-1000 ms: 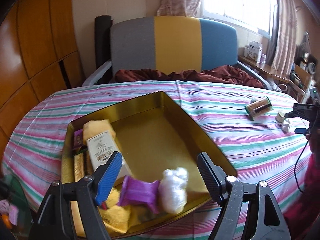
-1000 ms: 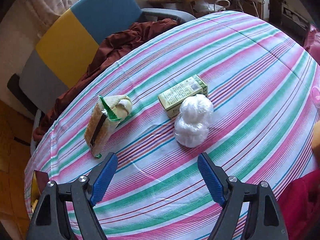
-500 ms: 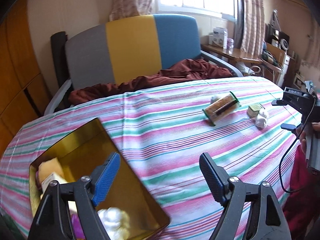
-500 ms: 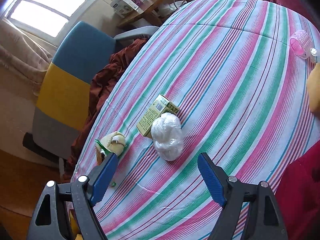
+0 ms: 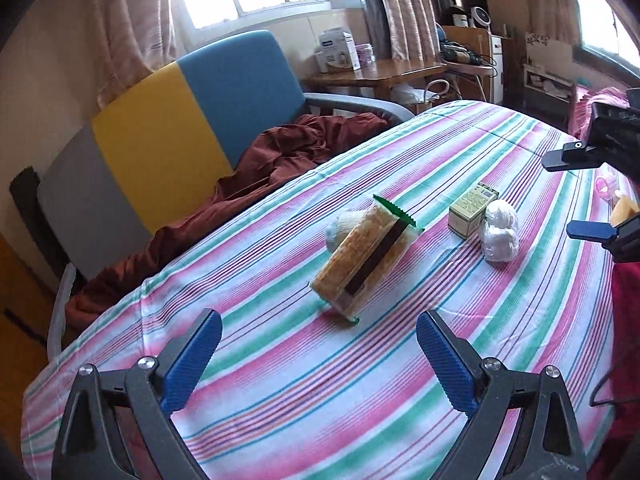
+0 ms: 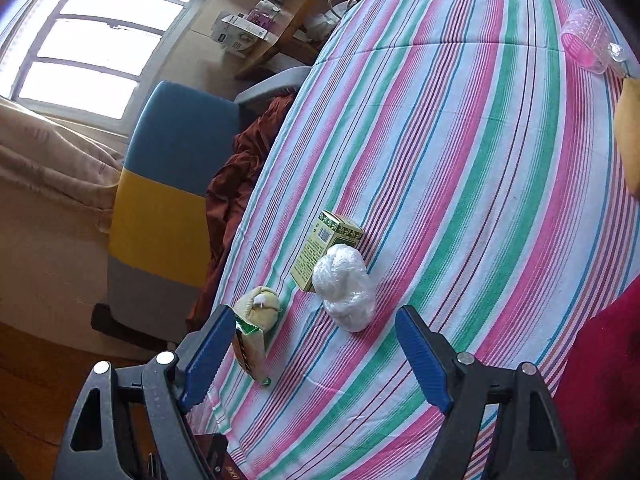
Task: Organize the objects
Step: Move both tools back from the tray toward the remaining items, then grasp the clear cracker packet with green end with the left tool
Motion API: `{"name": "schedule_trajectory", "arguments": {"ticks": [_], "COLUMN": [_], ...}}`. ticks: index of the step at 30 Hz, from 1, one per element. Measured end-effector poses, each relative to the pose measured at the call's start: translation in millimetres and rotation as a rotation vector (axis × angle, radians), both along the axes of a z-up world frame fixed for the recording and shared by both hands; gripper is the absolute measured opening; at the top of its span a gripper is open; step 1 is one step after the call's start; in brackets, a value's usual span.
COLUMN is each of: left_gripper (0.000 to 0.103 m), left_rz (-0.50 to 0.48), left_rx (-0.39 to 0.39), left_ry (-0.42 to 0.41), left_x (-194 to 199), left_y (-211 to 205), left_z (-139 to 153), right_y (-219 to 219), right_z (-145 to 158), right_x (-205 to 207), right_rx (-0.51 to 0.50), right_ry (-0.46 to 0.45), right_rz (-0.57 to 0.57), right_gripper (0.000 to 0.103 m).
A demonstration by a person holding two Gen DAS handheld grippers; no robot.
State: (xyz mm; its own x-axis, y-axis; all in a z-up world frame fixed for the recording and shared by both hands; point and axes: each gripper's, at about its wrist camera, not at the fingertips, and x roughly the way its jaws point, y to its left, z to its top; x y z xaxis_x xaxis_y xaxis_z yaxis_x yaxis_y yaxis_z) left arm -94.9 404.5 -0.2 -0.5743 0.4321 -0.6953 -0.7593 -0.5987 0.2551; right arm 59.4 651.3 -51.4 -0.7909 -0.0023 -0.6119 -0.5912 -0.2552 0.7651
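Note:
My left gripper [image 5: 318, 330] hovers over the striped tablecloth, its jaws opening with nothing between them. Just ahead of it lies a biscuit packet [image 5: 366, 258] with green ends, and a pale rolled sock [image 5: 344, 226] sits behind the packet. Further right stand a small green box [image 5: 472, 210] and a white wrapped bundle [image 5: 500, 234]. My right gripper [image 6: 312, 326] is open and empty, with the white bundle [image 6: 346, 286] just ahead of its fingers and the green box [image 6: 326, 248] behind that. The sock [image 6: 260, 306] and packet [image 6: 252, 350] lie by its left finger [image 6: 204, 356].
A grey, yellow and blue chair [image 5: 168, 136] draped with a dark red cloth [image 5: 280, 160] stands past the table's far edge. A pink roller [image 6: 586, 42] and a yellow object [image 6: 628, 136] lie at the table's right side. A wooden desk [image 5: 380, 70] stands under the window.
The left gripper let go of the purple packet and white bundle in the gold tray, swung right and opened wider, so the tray left its view. The right gripper rolled and drew nearer the white bundle.

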Motion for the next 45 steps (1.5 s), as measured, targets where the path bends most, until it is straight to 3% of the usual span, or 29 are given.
{"name": "schedule_trajectory", "arguments": {"ticks": [10,18,19,20,21,22,24,36,45], "left_gripper": [0.101,0.102,0.098,0.083,0.054,0.049,0.046,0.043,0.043], "left_rz": [-0.081,-0.145,-0.151,-0.152,-0.151,-0.138,-0.094,0.177,0.236], "left_rx": [-0.060,-0.098,-0.099,-0.100,-0.105,-0.116,-0.104,-0.041,-0.058], "left_ry": [0.024,0.066,0.057,0.036,-0.006,-0.052,-0.053,-0.373,-0.263], "left_x": [-40.3,-49.1,-50.1,-51.2,-52.6,-54.7,-52.1,-7.6,53.0], "left_y": [57.3,82.3,84.5,86.1,86.4,86.1,78.4,-3.4,-49.9], "left_z": [-34.0,-54.0,-56.3,-58.9,-62.4,-66.8,-68.8,-57.3,-64.6], "right_y": [-2.4,-9.4,-9.7,-10.0,-10.2,-10.4,-10.0,-14.3,-26.3], "right_z": [-11.4,-17.1,-17.4,-17.8,-18.3,-18.8,-18.7,-17.6,-16.5], "right_x": [-16.2,-27.0,-27.4,-27.9,-28.2,-28.7,-30.0,-31.8,-42.5], "right_rx": [-0.054,-0.062,-0.061,-0.059,-0.058,-0.055,-0.045,-0.033,-0.017], "right_ry": [-0.004,-0.033,-0.037,-0.042,-0.048,-0.055,-0.068,-0.086,-0.107], "right_rz": [0.079,0.139,0.141,0.143,0.144,0.145,0.149,0.186,0.259], "right_gripper": [0.084,0.084,0.084,0.084,0.084,0.084,0.084,0.084,0.084]}}
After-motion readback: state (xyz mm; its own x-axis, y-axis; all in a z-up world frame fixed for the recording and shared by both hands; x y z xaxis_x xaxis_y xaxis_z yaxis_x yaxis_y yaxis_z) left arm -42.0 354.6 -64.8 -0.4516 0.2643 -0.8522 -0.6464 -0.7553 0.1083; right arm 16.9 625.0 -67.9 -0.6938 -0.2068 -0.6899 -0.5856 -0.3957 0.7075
